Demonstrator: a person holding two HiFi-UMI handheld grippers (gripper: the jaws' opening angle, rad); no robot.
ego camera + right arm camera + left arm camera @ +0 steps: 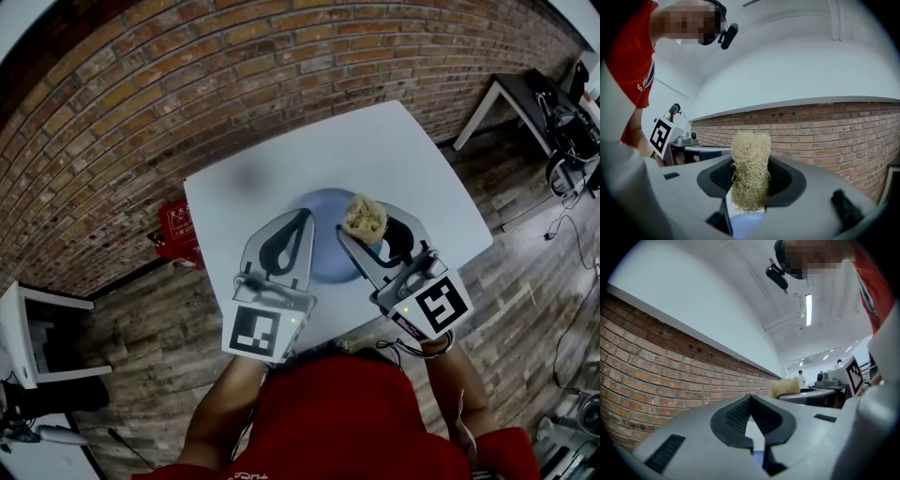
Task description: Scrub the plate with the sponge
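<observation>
A round blue plate [325,251] lies on the white table [403,150], partly hidden under both grippers. My right gripper [367,225] is shut on a tan fibrous sponge [365,217], held above the plate's right half. In the right gripper view the sponge [750,171] stands upright, pinched between the dark pads, with a sliver of the plate [743,228] below. My left gripper [302,217] hovers over the plate's left edge. Its jaws meet tip to tip [750,399] with nothing seen between them. The sponge [786,387] shows off to its right.
A brick wall [141,94] runs behind the table. A red box [176,230] sits on the wooden floor at the wall's foot. A white shelf [28,337] stands at the left. A dark desk [525,94] with cables stands at the upper right.
</observation>
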